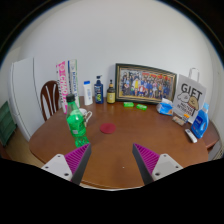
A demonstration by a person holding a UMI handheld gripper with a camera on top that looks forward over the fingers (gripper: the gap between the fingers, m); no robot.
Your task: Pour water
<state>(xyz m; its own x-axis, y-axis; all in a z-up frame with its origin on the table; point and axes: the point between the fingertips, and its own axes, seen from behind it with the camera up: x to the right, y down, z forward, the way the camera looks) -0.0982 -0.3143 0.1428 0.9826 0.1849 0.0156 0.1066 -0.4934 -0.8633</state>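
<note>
A green plastic bottle (76, 126) stands upright on the round wooden table (120, 145), ahead and a little left of my left finger. Beside it, just behind, sits a white cup (86, 115). A small red disc (107, 129), perhaps a lid or coaster, lies flat beyond the fingers near the table's middle. My gripper (112, 158) hovers over the near part of the table, open, with only bare wood between its purple pads (79, 158).
A framed group photo (146, 84) leans on the wall at the back, with bottles (98, 91) to its left and green lids (129, 104) before it. A "GIFT" bag (190, 99) and a blue bottle (200, 123) stand at the right. A chair (50, 98) is at the left.
</note>
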